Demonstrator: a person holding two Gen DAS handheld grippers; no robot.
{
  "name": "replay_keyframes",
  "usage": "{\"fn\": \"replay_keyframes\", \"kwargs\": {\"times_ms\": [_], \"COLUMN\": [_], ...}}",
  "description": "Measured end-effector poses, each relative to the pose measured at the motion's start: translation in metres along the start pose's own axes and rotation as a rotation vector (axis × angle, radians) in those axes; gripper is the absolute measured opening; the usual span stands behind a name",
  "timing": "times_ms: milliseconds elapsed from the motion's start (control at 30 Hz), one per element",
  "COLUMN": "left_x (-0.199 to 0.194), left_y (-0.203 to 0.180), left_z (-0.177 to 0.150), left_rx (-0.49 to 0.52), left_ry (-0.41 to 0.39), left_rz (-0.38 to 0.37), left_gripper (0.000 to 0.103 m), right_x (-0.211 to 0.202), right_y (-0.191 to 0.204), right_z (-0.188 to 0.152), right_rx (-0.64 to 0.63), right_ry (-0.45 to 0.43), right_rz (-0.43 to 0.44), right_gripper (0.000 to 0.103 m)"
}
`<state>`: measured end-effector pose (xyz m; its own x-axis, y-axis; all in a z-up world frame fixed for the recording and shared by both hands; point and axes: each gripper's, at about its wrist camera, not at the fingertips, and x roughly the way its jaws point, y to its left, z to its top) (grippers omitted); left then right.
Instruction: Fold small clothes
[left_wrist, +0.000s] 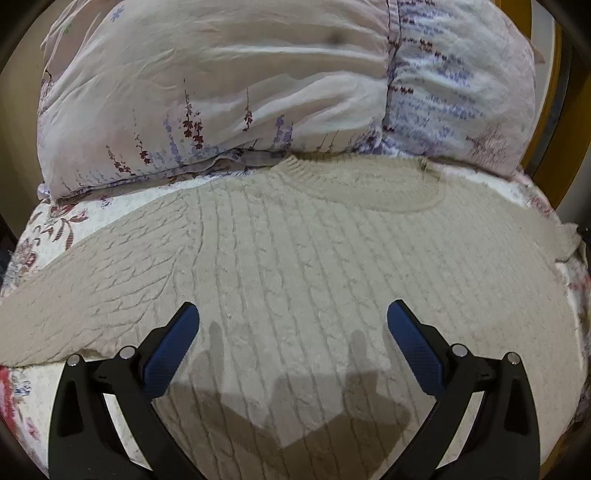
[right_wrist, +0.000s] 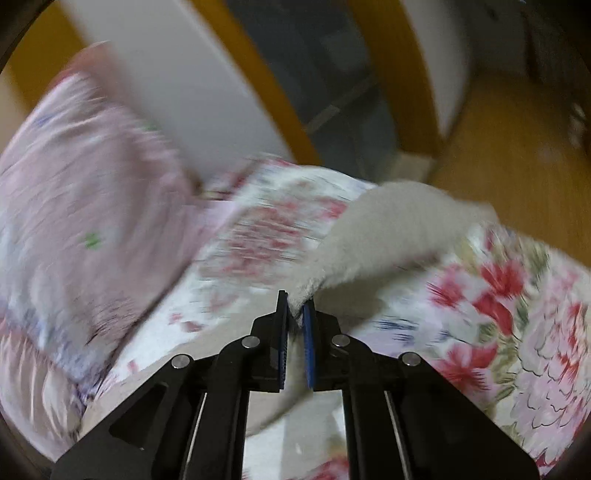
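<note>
While the cream cable-knit sweater (left_wrist: 314, 251) lay flat on the floral bedspread (left_wrist: 55, 221), just below the pillow (left_wrist: 221, 92), the left gripper (left_wrist: 291, 321) hung over its body with jaws spread and empty; the right gripper (right_wrist: 297, 306) pinched the sweater's lifted sleeve (right_wrist: 388, 229).

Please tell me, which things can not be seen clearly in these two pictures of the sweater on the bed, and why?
- Sweater hem: left wrist view, cut off by the bottom edge and the open left tool.
- Its far sleeve end: left wrist view, runs off the frame's left edge.
- Which part of the beige knit the right tool is shut on: right wrist view, motion blur.
- Pillow pattern: right wrist view, blurred.
</note>
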<state>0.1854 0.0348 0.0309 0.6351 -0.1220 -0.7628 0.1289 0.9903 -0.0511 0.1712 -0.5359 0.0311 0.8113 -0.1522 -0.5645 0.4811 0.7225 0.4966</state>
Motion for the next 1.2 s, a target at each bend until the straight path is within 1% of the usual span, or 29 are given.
{"fn": "replay_keyframes", "kwargs": {"times_ms": [33,67,100,133,167,200,233,300,333,367,433,500,567,600,667,700,733,767,800,833,900,967,1000,1033,1067,1100,1133,1200], "left_x": [-0.001,-0.001,-0.002,-0.004,-0.005,-0.005,-0.006,-0.008,-0.009,-0.009,-0.009,-0.007,-0.005,-0.003,-0.001,0.000,0.001,0.003,0.005,0.008,0.012,0.016,0.017,0.018,0.019,0.019,0.020,0.022], "left_y": [0.002,0.004,0.006,0.011,0.015,0.016,0.018,0.016,0.014,0.011,0.006,0.004,0.003,0.003,0.001,0.001,0.001,0.000,-0.001,-0.001,-0.003,-0.004,-0.005,-0.005,-0.005,-0.004,-0.002,0.002], "left_z": [0.001,0.001,0.001,0.001,0.001,0.001,0.002,0.003,0.004,0.004,0.004,0.004,0.004,0.004,0.005,0.005,0.006,0.007,0.008,0.009,0.011,0.012,0.012,0.012,0.012,0.012,0.011,0.010], "left_rx": [-0.016,-0.030,-0.051,-0.091,-0.122,-0.138,-0.155,-0.150,-0.135,-0.123,-0.107,-0.106,-0.113,-0.115,-0.124,-0.136,-0.147,-0.161,-0.178,-0.199,-0.230,-0.255,-0.261,-0.265,-0.270,-0.277,-0.288,-0.311], "left_ry": [-0.012,-0.023,-0.038,-0.059,-0.072,-0.078,-0.091,-0.104,-0.108,-0.110,-0.103,-0.085,-0.063,-0.052,-0.028,-0.018,-0.014,-0.006,0.004,0.019,0.041,0.062,0.066,0.067,0.067,0.067,0.070,0.077], "left_rz": [-0.028,-0.061,-0.111,-0.182,-0.218,-0.232,-0.245,-0.244,-0.234,-0.227,-0.225,-0.239,-0.259,-0.275,-0.321,-0.347,-0.364,-0.383,-0.401,-0.428,-0.473,-0.501,-0.507,-0.511,-0.512,-0.516,-0.523,-0.542], "left_gripper": [0.101,0.101,0.101,0.101,0.101,0.101,0.101,0.101,0.101,0.101,0.101,0.101,0.101,0.101,0.101,0.101,0.101,0.101,0.101,0.101,0.101,0.101,0.101,0.101,0.100,0.099,0.098,0.094], "right_x": [-0.007,-0.016,-0.022,-0.028,-0.034,-0.039,-0.040,-0.040,-0.036,-0.032,-0.018,-0.005,0.001,0.005,0.005,0.004,0.006,0.004,0.005,0.007,0.007,0.013,0.017,0.018,0.018,0.016,0.014,0.003], "right_y": [0.015,0.038,0.055,0.073,0.096,0.118,0.133,0.173,0.190,0.200,0.219,0.225,0.220,0.216,0.207,0.201,0.196,0.187,0.181,0.177,0.159,0.144,0.141,0.136,0.136,0.140,0.149,0.167], "right_z": [-0.002,-0.007,-0.013,-0.019,-0.031,-0.045,-0.056,-0.096,-0.119,-0.135,-0.178,-0.201,-0.214,-0.215,-0.211,-0.206,-0.201,-0.193,-0.188,-0.183,-0.169,-0.158,-0.153,-0.148,-0.145,-0.142,-0.139,-0.141], "right_rx": [-0.039,-0.092,-0.129,-0.168,-0.221,-0.274,-0.311,-0.424,-0.478,-0.514,-0.596,-0.628,-0.612,-0.589,-0.535,-0.492,-0.456,-0.386,-0.344,-0.311,-0.212,-0.109,-0.072,-0.049,-0.054,-0.089,-0.134,-0.217], "right_ry": [-0.008,-0.013,-0.011,-0.004,0.012,0.036,0.058,0.150,0.204,0.243,0.349,0.402,0.449,0.472,0.497,0.515,0.523,0.519,0.509,0.499,0.475,0.451,0.436,0.410,0.382,0.346,0.312,0.253], "right_rz": [0.039,0.099,0.145,0.197,0.263,0.324,0.363,0.462,0.490,0.500,0.498,0.471,0.449,0.441,0.452,0.462,0.471,0.488,0.489,0.485,0.465,0.411,0.384,0.344,0.307,0.262,0.239,0.252], "right_gripper": [0.008,0.008,0.008,0.008,0.008,0.008,0.008,0.008,0.008,0.008,0.008,0.008,0.008,0.009,0.012,0.021,0.039,0.046,0.054,0.055,0.055,0.055,0.052,0.041,0.033,0.018,0.011,0.009]}}
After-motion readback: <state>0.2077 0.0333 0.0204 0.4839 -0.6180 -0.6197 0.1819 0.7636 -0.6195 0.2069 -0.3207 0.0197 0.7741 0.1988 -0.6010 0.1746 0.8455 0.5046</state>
